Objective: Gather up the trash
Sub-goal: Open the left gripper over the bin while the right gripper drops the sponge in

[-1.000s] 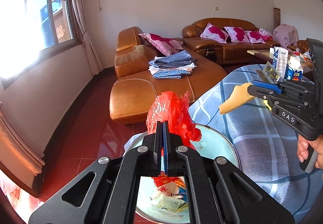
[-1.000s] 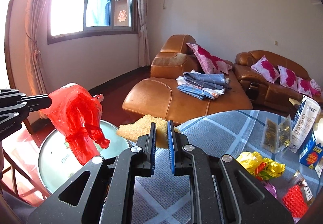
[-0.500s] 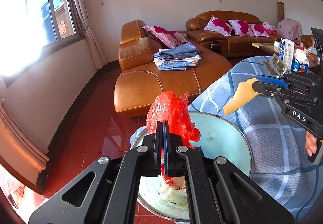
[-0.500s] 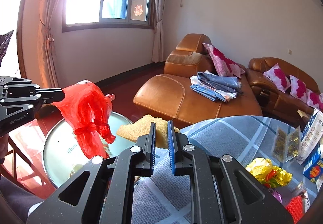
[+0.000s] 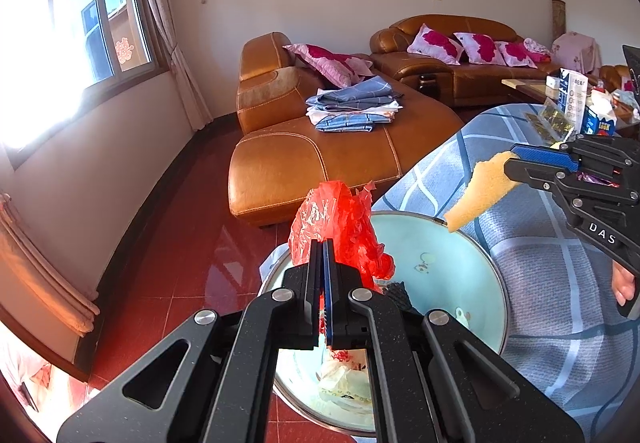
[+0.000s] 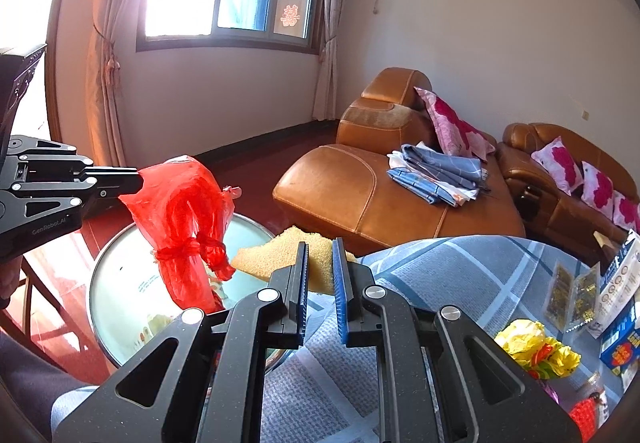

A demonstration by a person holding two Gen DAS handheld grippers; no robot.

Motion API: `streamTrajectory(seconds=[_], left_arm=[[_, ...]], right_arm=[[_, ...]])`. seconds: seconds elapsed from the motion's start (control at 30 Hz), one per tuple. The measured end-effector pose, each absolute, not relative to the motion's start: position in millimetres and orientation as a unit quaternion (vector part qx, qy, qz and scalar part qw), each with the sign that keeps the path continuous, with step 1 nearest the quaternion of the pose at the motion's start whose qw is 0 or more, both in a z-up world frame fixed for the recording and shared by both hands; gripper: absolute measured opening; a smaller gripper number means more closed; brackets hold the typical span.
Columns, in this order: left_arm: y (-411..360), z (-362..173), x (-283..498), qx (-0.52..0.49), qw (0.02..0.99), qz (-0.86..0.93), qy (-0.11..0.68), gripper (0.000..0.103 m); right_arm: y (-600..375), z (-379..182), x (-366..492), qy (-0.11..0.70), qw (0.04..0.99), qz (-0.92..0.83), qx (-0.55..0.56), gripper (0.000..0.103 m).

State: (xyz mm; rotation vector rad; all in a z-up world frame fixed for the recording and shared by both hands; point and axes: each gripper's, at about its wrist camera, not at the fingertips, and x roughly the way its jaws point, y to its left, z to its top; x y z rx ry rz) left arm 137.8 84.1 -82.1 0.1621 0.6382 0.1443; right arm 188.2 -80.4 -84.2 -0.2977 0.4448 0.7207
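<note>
Beyond the table edge (image 6: 420, 255), sponge (image 6: 280, 259) overhangs the bin (image 5: 460, 255).

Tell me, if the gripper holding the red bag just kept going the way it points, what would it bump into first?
Probably the pale blue basin just below the left gripper, which holds the red bag. Depth is hard to judge, so it might pass over the rim toward the red floor.

Knotted red plastic bag (image 6: 180, 227) hanging, yellow sponge piece (image 6: 288, 259) held aloft
</note>
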Motion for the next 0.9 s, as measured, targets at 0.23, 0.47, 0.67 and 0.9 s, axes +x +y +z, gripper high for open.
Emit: streamTrajectory(seconds=[0.23, 0.47, 0.67, 0.9], left_arm=[[82.0, -84.0, 140.3, 0.079, 0.942, 0.067, 0.319, 0.001], [85.6, -85.5, 141.2, 0.079, 0.941, 0.07, 0.322, 0.006], [87.0, -85.6, 137.6, 0.078, 0.942, 0.072, 0.317, 0.03], [86.5, -85.4, 135.2, 0.079, 0.943, 0.073, 0.314, 0.04]], right_arm=[[-77.0, -84.9, 185.4, 0.215, 0.897, 0.357, -0.149, 0.013], [-69.7, -85.4, 183.6, 0.223, 0.881, 0.386, -0.162, 0.018], [-67.5, -86.0, 184.4, 0.223, 0.881, 0.385, -0.162, 0.038], [-67.2, -86.8, 183.6, 0.218, 0.884, 0.379, -0.163, 0.043]])
